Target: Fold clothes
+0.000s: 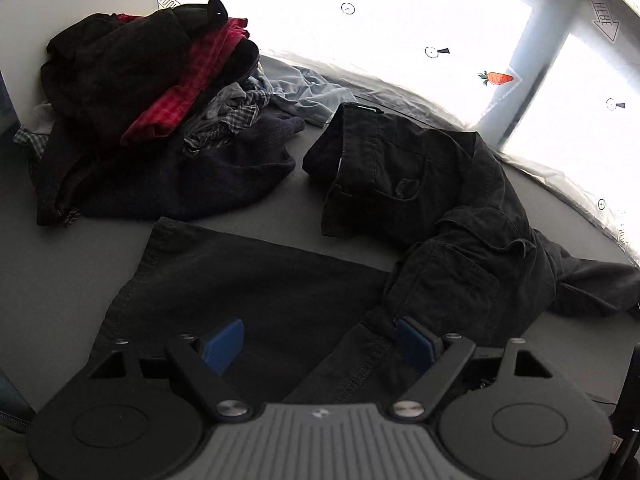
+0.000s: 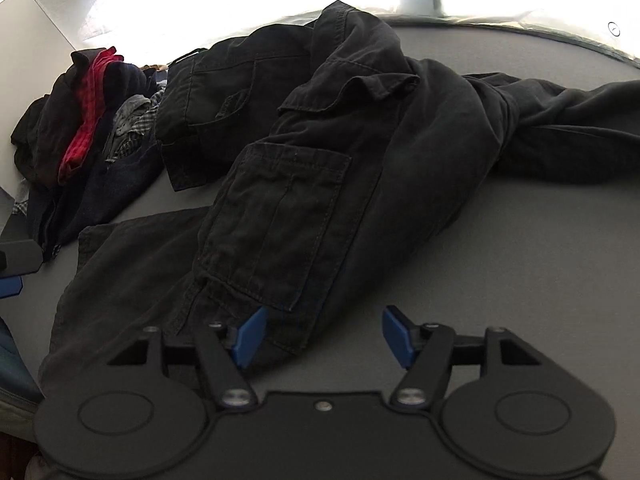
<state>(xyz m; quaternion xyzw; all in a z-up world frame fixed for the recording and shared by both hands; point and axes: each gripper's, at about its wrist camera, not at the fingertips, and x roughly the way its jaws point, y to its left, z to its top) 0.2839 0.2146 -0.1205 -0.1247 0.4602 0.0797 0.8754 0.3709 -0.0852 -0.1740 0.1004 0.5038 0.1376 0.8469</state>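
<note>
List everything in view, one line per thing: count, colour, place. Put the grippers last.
cargo trousers: one, black, crumpled across the table's middle, one leg spread flat toward the grippers.
pile of clothes: one heap, black, navy and grey-checked pieces, far left of the table.
red checked garment: one, red and black, on top of that pile.
light blue garment: one, pale blue, behind the pile by the bright wall.
table: one, grey, under everything.
carrot sticker: one, orange, on the bright wall.
left gripper: blue fingers, open over the flat leg.
right gripper: blue fingers, open at the pocket's lower edge.
</note>
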